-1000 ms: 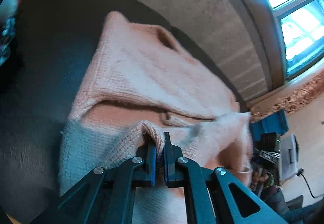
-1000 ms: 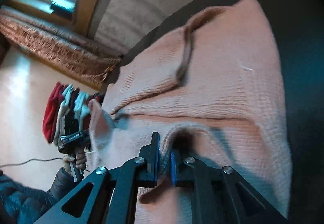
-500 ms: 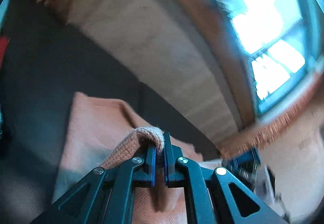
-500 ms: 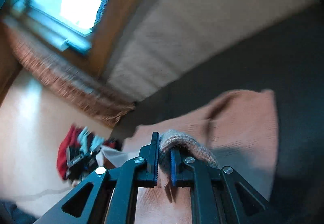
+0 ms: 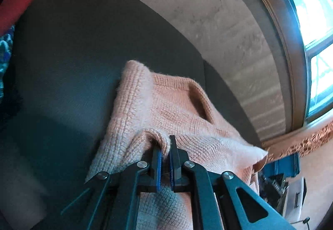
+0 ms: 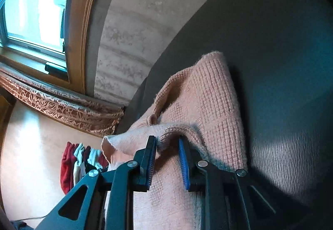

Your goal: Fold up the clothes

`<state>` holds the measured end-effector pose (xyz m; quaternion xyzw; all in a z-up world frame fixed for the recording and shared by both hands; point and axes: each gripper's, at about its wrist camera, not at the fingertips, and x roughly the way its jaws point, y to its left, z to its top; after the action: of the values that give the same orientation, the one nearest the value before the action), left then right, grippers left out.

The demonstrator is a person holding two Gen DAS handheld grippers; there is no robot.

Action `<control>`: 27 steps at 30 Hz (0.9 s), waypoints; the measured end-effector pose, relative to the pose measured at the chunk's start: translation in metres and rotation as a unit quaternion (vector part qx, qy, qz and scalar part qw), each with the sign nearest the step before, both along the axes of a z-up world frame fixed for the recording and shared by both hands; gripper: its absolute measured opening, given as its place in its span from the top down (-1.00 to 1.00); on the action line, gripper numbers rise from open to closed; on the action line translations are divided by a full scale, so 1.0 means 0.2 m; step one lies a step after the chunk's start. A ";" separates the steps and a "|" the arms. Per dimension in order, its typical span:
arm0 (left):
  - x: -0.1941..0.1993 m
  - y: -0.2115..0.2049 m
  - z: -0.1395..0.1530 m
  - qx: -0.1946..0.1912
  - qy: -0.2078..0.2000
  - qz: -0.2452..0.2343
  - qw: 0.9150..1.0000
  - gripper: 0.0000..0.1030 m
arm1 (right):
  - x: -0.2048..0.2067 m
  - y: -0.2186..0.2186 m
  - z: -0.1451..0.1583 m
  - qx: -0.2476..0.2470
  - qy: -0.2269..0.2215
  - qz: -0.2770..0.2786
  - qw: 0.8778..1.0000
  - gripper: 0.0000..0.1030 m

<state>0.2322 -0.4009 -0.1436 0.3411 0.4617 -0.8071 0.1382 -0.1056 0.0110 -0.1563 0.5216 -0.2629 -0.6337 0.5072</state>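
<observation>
The pink knitted sweater (image 5: 170, 109) lies in the lower middle of the left wrist view on a dark grey padded surface (image 5: 72, 53), already doubled over: its near edge has been laid across the lower layer, and the neckline opening shows toward the right of centre. The left gripper (image 5: 165, 144) is nearly shut, its blue-padded jaws pinching a small ridge of the knit at the folded edge. In the right wrist view the same sweater (image 6: 208, 94) fills the lower centre, and the right gripper (image 6: 167, 142) has just been opening; a hump of the knit sits between its jaws, touching the left pad but clear of the right, so the grip looks released. This fold seems laid down, with the left side not yet let go. A loose flap hangs off at the sweater's window side, so further folding and tidying probably remain. A heap of red and pale clothes (image 6: 79, 159) waits at lower left.
</observation>
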 end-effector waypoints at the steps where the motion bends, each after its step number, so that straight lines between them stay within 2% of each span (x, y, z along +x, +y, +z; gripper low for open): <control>1: 0.03 0.00 0.02 0.006 0.001 -0.006 1.000 0.85 | 0.01 -0.01 0.03 -0.005 -0.001 0.009 1.000 0.21; 3: 0.05 0.01 0.07 0.020 0.018 -0.016 0.999 0.72 | 0.05 -0.07 0.10 -0.020 0.001 0.030 0.999 -0.72; 5: 0.04 0.02 0.12 0.036 0.038 -0.028 0.998 0.68 | 0.07 -0.12 0.18 -0.042 0.004 0.063 0.997 -0.92; 8: -0.01 0.03 0.15 0.061 0.059 -0.046 0.995 0.64 | 0.10 -0.25 0.23 -0.044 0.001 0.120 0.992 -1.00; 9: -0.03 0.03 0.16 0.069 0.065 -0.046 0.994 0.63 | 0.11 -0.29 0.25 -0.036 0.007 0.123 0.992 -1.00; 12: -0.07 -0.03 0.16 0.063 0.062 0.006 0.996 0.62 | 0.00 -0.28 0.27 -0.067 0.019 0.048 0.996 -1.00; 14: -0.07 -0.09 0.15 0.057 0.054 0.052 0.996 0.61 | -0.12 -0.21 0.22 -0.099 -0.014 -0.037 0.994 -1.00; 16: -0.06 -0.13 0.15 0.054 0.039 0.077 0.995 0.55 | -0.15 -0.18 0.20 -0.075 -0.009 -0.061 0.995 -1.00; 18: -0.06 -0.12 0.18 0.021 0.023 0.071 0.997 0.54 | -0.16 -0.17 0.20 -0.052 -0.002 -0.063 0.997 -1.00; 19: -0.06 -0.11 0.20 0.003 0.016 0.063 0.998 0.52 | -0.14 -0.17 0.21 -0.033 0.013 -0.055 0.998 -1.00; 22: -0.05 -0.07 0.24 -0.051 -0.003 0.028 0.998 0.46 | -0.05 -0.16 0.29 0.039 0.101 -0.032 0.994 -1.00; 25: -0.09 -0.01 0.29 -0.123 -0.033 -0.006 0.992 0.42 | 0.01 -0.18 0.34 0.114 0.190 -0.005 0.975 -1.00; 27: -0.07 0.02 0.31 -0.162 -0.043 -0.033 0.985 0.34 | 0.00 -0.22 0.35 0.148 0.226 0.011 0.963 -1.00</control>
<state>0.2179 -0.3979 -0.0824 0.3639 0.3071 -0.8597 0.1851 -0.1051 -0.0325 -0.0869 0.4374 -0.0390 -0.7612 0.4772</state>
